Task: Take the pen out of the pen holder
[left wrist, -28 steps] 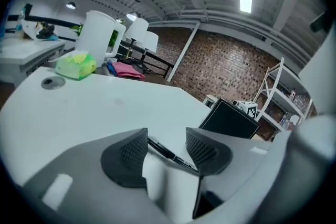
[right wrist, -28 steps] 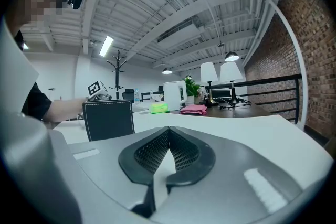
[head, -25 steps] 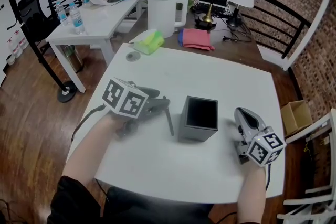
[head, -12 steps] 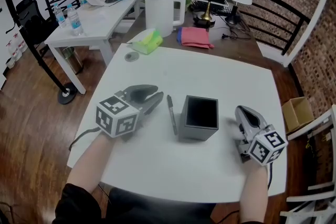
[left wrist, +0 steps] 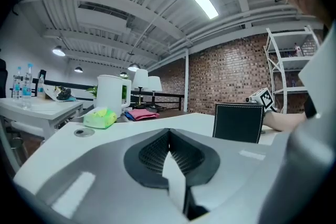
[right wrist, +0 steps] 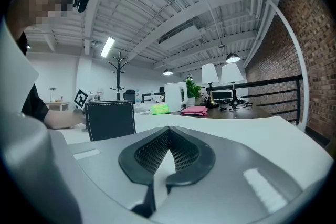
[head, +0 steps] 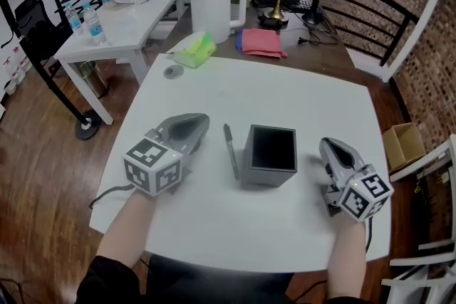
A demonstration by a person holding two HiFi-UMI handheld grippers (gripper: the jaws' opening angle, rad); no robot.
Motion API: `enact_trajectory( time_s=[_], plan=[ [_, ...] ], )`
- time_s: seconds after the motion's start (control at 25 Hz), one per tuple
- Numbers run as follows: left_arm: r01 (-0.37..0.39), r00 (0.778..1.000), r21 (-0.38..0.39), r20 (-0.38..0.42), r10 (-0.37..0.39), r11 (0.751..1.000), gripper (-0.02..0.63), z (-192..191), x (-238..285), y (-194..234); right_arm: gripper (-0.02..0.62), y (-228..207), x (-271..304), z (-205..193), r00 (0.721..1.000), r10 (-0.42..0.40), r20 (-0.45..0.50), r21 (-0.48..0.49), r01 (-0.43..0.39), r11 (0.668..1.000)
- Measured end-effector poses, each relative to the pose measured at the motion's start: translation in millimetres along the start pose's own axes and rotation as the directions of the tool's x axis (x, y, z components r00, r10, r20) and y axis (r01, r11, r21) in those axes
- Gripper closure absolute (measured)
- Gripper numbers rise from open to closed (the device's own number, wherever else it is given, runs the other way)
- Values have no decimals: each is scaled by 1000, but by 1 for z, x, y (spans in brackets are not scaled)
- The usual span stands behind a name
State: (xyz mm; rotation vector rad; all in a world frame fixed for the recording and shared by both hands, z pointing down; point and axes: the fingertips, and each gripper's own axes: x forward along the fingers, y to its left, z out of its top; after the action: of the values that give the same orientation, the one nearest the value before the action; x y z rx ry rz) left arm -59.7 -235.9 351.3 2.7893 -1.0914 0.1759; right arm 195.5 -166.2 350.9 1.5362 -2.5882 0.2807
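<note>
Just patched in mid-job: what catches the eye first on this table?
The dark square pen holder stands mid-table, its open top showing nothing inside. A black pen lies flat on the white table just left of it. The left gripper and right gripper flank them, both shut on nothing.

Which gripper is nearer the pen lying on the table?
The left gripper; the pen lies just beside it, while the right gripper sits beyond the pen holder.
</note>
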Motion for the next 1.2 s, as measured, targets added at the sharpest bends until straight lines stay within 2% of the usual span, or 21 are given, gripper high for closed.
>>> enact_trajectory(
  time_s=[1.2],
  plan=[
    [22, 1000, 1, -4, -22, 1000, 604, 0, -1, -3, 583, 1, 0, 1, 1000, 1, 4, -2, -1, 1000]
  ],
)
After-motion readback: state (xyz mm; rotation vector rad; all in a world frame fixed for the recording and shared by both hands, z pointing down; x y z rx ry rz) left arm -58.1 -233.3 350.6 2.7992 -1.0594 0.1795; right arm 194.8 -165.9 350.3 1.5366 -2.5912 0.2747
